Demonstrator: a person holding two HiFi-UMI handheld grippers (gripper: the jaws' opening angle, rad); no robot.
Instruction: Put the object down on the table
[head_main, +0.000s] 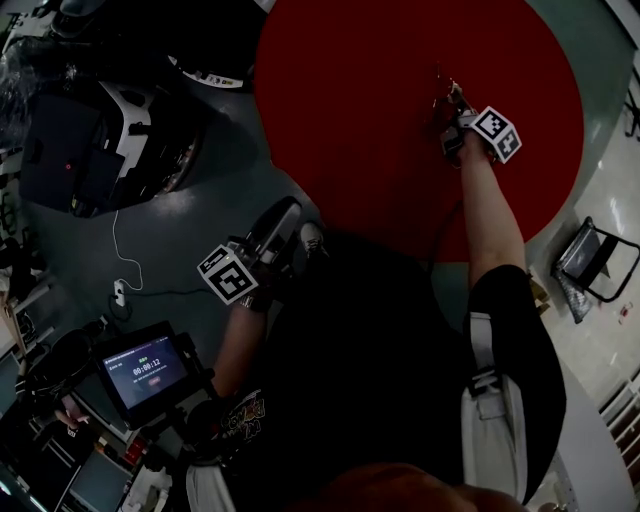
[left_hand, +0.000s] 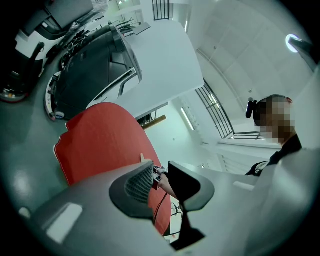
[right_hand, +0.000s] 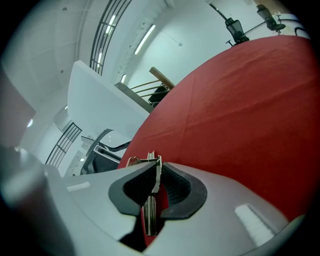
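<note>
**A:** How far along is this looking?

**B:** Not done, as I'm reading it. The right hand-held gripper (right_hand: 156, 172) is clamping a thin metal object (right_hand: 149, 215) between its pads, with the jaws drawn almost together on it. The strip is standing roughly upright in the grip, its forked end poking up past the pads

**A:** And where is that object sitting relative to the red round surface (head_main: 360, 90)?

**B:** It is hanging out over the surface, with the person's right arm reaching well in from the near edge. Neither view is showing whether its lower end is touching the red cloth, so I'm not calling it set down

**A:** What is the other one doing?

**B:** The left hand-held gripper (left_hand: 160, 174) is hanging close to the person's body, off the surface and over the grey floor (head_main: 200, 200). Its jaws are standing apart and nothing is lying between them. Only the far arm is showing through the gap

**A:** So what are we waiting on?

**B:** The putting-down itself, I'm guessing. That means lowering the object until it is resting on the cloth, opening the right jaws, and drawing the gripper clear without dragging the strip along
</note>
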